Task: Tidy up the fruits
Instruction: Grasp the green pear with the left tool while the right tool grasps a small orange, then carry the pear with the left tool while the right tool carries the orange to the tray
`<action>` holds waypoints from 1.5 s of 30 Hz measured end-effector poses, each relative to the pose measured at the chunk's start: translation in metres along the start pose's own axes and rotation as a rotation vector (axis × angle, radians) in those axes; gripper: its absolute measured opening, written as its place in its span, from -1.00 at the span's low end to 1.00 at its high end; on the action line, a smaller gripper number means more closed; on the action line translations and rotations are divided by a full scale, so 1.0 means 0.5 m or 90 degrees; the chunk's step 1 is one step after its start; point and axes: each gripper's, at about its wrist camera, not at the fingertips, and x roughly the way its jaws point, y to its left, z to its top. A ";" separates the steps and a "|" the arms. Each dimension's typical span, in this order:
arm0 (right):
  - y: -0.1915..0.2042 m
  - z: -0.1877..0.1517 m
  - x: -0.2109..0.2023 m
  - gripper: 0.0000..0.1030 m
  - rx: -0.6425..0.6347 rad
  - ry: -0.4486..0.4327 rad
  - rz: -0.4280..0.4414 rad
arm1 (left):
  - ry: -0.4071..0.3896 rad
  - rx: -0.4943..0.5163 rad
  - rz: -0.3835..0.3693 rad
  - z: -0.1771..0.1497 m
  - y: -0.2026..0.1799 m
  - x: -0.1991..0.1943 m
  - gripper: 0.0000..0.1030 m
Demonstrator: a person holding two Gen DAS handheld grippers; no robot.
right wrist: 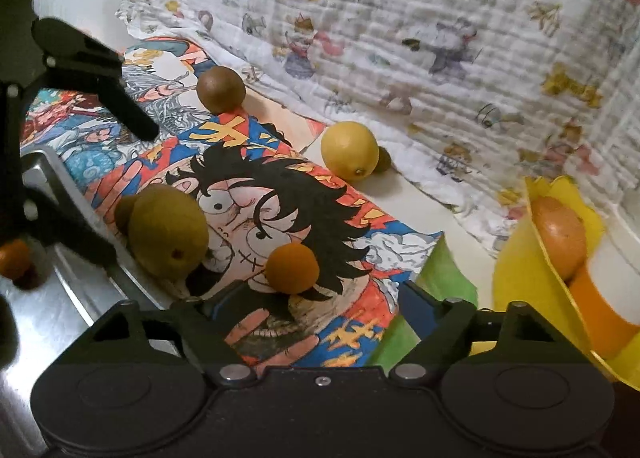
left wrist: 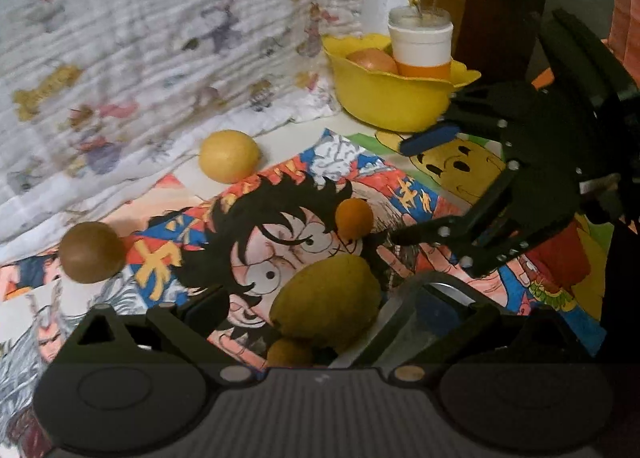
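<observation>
Fruit scattered over a comic-print sheet, both tongs held wide apart and gripping nothing.

Nearest the left tongs: one large green-yellow pear lying between the spread fingers, untouched, one small brown fruit tucked against it, beside the rim of a metal tray. Ahead of the right tongs, angled down at the counter: one small orange fruit, clear printed sheet all round it. Further out, one brown round fruit and one lemon, well apart, close to the hanging patterned cloth. Farthest, by the counter's corner, one yellow bowl holding one orange fruit and one white-and-orange cup.
</observation>
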 end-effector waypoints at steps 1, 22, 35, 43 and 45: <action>-0.001 0.002 0.007 0.53 0.003 0.003 0.003 | 0.004 0.001 -0.006 0.001 0.002 0.007 0.89; -0.017 0.010 0.078 -0.13 0.110 0.021 0.071 | 0.013 0.042 -0.024 0.008 0.000 0.048 0.43; -0.015 -0.002 0.071 -0.27 0.141 0.016 0.075 | 0.038 0.081 -0.019 0.019 -0.012 0.061 0.44; -0.014 -0.009 0.064 -0.28 0.176 0.004 0.062 | 0.081 0.084 0.000 0.020 -0.005 0.089 0.40; -0.014 -0.011 0.060 -0.28 0.186 -0.001 0.058 | 0.075 0.076 0.002 0.018 -0.002 0.087 0.39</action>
